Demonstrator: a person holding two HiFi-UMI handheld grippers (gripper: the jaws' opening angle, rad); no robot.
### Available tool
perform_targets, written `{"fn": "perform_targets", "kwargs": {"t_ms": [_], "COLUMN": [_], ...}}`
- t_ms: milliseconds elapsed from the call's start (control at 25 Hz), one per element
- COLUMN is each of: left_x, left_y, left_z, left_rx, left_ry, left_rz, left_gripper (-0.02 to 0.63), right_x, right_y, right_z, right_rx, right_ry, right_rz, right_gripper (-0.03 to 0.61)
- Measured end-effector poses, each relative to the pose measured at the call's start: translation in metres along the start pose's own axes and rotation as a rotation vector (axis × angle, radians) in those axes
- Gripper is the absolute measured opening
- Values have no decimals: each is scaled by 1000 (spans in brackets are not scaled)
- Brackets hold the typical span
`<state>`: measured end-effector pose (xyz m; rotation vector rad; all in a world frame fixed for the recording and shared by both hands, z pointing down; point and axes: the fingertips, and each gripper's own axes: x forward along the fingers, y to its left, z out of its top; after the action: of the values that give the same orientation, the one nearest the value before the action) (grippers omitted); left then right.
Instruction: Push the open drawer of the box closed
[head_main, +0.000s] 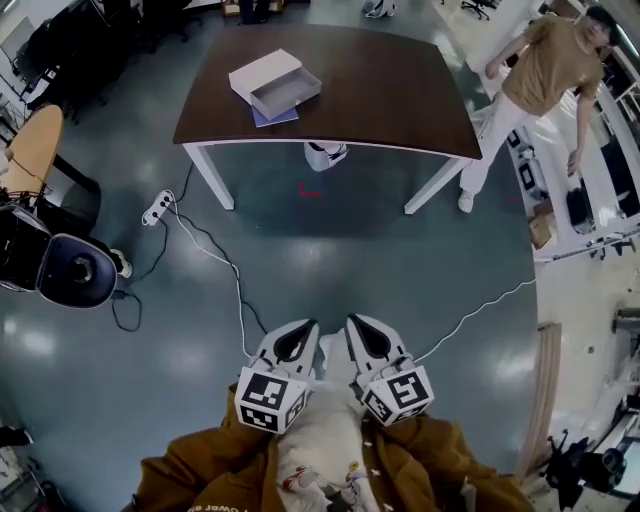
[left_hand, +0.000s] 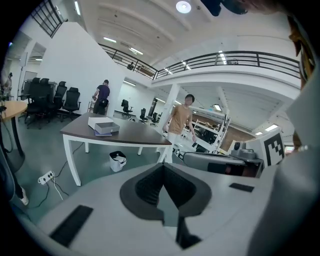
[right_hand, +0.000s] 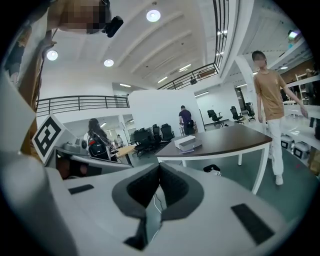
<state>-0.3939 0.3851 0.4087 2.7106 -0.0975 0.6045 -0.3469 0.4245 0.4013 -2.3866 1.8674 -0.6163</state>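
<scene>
Both tools were clenched shut on nothing. The left gripper (left_hand: 162, 169) showed its dark ribbed jaws meeting along a single seam, and the right gripper (right_hand: 159, 169) showed the same. In the head view they sat side by side close against the person's brown jacket (head_main: 200, 470) and pointed out across the glossy grey-green floor (head_main: 420, 270).

A thin white cable (head_main: 238, 290) trailed over that floor from a white power strip (head_main: 158, 207) to a spot just beside the grippers. Beyond it, well apart from both grippers, stood the dark brown table with white legs (head_main: 390, 95).

On the table's left part lay the flat white cardboard box (head_main: 262, 70). Its shallow grey drawer (head_main: 287, 92) stood pulled out toward the near edge and looked empty. A thin bluish sheet or booklet (head_main: 275, 118) showed underneath the box. A small white waste bin (head_main: 325, 155) sat under the table. A person in a tan shirt and white trousers (head_main: 545, 70) stood at the table's right end, clear of the box.

As for progress, I judged that nothing was done yet — the drawer was wide open and no gripper was anywhere near it. The whole job remained: closing the distance to the table, setting a shut gripper tip against the drawer's front, and pushing it home. The other gripper would probably need to brace the box, which looked light enough to slide.
</scene>
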Motion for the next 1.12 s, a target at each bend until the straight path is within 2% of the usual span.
{"fn": "perform_targets", "kwargs": {"t_ms": [240,440,680,880,1120], "left_x": [44,118,222,299,347], "left_y": [31,64,87,98,121], "left_z": [30,61,124,181,218], "left_rx": [1,10,30,30,-14], "left_ry": [0,17,71,70,60], "left_rz": [6,36,74,104,151], "left_gripper": [5,5,5,5,5], "right_x": [50,107,167,213,256], "right_y": [-43,-110,-212,-283,-328], "right_z": [21,39,87,129,152], "right_rx": [18,60,138,150,149], "right_ry": [-7,-2,-5,-11,37], "right_rz": [-19,13,49,79,113], "right_gripper": [6,5,6,6,5]}}
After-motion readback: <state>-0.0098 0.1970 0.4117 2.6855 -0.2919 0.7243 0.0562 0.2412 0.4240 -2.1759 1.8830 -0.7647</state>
